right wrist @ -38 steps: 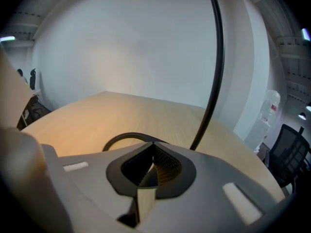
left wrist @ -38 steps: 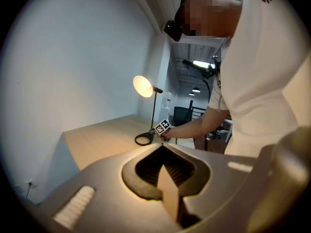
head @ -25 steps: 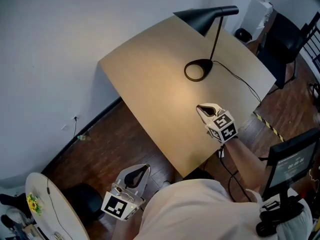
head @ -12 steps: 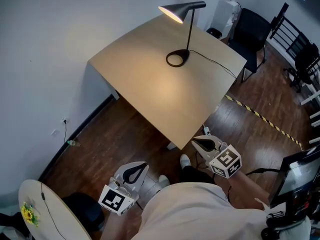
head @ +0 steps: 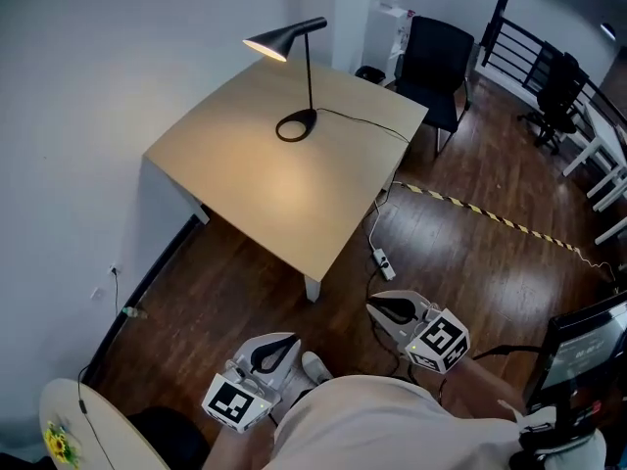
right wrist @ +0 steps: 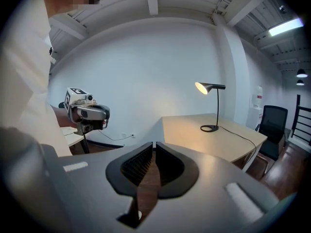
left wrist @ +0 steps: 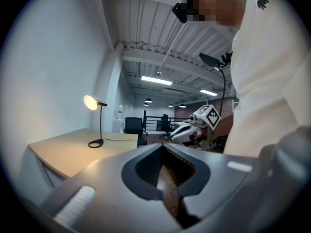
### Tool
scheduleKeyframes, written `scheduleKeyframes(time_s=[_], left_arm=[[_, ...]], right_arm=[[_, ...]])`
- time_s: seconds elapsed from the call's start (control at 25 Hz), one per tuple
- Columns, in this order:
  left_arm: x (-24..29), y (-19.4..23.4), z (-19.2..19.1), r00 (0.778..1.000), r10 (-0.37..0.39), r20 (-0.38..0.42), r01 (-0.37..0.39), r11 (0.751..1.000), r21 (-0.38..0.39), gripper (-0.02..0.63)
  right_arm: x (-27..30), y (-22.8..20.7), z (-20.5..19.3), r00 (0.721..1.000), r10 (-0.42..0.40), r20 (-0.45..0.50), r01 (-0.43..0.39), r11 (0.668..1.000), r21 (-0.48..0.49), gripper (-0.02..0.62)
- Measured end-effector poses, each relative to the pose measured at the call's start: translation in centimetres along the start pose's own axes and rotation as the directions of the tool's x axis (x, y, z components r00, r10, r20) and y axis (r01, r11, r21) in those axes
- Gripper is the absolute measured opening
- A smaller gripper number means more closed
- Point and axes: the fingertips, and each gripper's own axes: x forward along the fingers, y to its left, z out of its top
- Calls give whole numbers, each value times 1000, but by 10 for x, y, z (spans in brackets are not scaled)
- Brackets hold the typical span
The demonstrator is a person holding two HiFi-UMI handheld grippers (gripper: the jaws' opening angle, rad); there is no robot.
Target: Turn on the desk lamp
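On the tan desk (head: 245, 189) by the wall (head: 98, 86), a lit lamp (head: 283, 39)

The right tool (right wrist: 152, 146), jaws pressed together, points toward the lit desk lamp (right wrist: 214, 106) on the table (right wrist: 190, 133).

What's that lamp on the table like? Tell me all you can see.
The black metal desk lamp stands upright near the far edge of the light wooden table. A flat open ring base rests on the tabletop; a thin straight stem carries a cone-shaped shade angled sideways. It is lit, casting a warm glow on the wood. A thin black cord runs from its base across the table and over the edge. Nothing else touches it.
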Motion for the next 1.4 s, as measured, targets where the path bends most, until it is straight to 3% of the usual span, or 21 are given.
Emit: scheduleKeyframes(time_s=[0.36,0.64,1.08,1.4], left_arm=[[22,-123,7,997,-73,-21,74,996,41,15],[19,-206,3,994,-97,-58,100,994,46,15],[-34,-231,-7,989,-140,-49,142,989,51,15],[-56,-210,8,989,-142,-45,144,989,42,15]], right_arm=[[-134,31,-46,994,-83,77,81,996,23,37],[-198,65,-81,993,-82,83,83,996,-9,37],[-235,116,-63,974,-160,161,159,987,16,58],[-217,131,-16,978,-126,168,130,991,-12,58]])
